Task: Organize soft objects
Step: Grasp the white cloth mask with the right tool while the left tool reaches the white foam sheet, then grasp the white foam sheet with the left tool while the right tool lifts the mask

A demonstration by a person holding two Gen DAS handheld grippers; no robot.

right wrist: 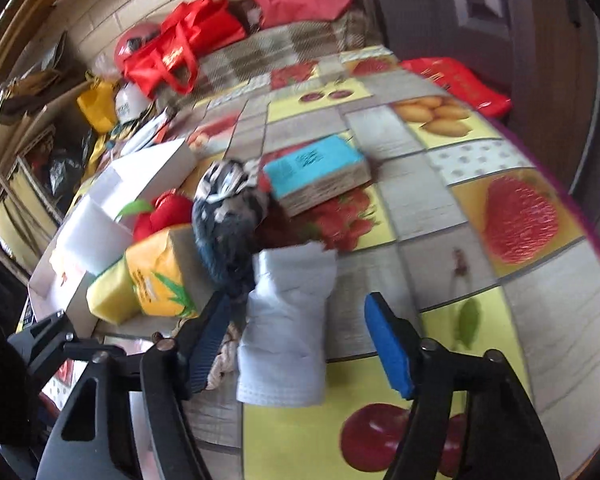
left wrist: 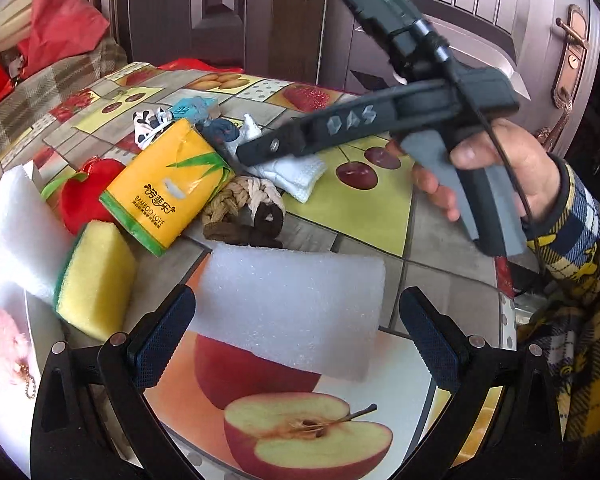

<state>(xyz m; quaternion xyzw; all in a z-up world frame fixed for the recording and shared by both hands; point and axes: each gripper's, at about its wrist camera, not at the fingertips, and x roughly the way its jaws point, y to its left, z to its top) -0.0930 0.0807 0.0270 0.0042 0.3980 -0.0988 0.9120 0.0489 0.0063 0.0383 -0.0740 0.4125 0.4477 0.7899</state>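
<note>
On the fruit-print table (left wrist: 364, 200), we see, from left, a yellow-green sponge (left wrist: 96, 280), then a white foam block (left wrist: 292, 312) between our left gripper's (left wrist: 296, 336) parted jaws; rightward, our right gripper (right wrist: 300, 344) straddles, ungripped, a folded white cloth (right wrist: 288, 328).

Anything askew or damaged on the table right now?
No damage or spill visible. The soft items sit in a loose heap: the yellow tissue pack lies tilted across the red plush and braided rope, and the sponge leans on the white box rim. White cloth lies between the right gripper's open jaws.
</note>
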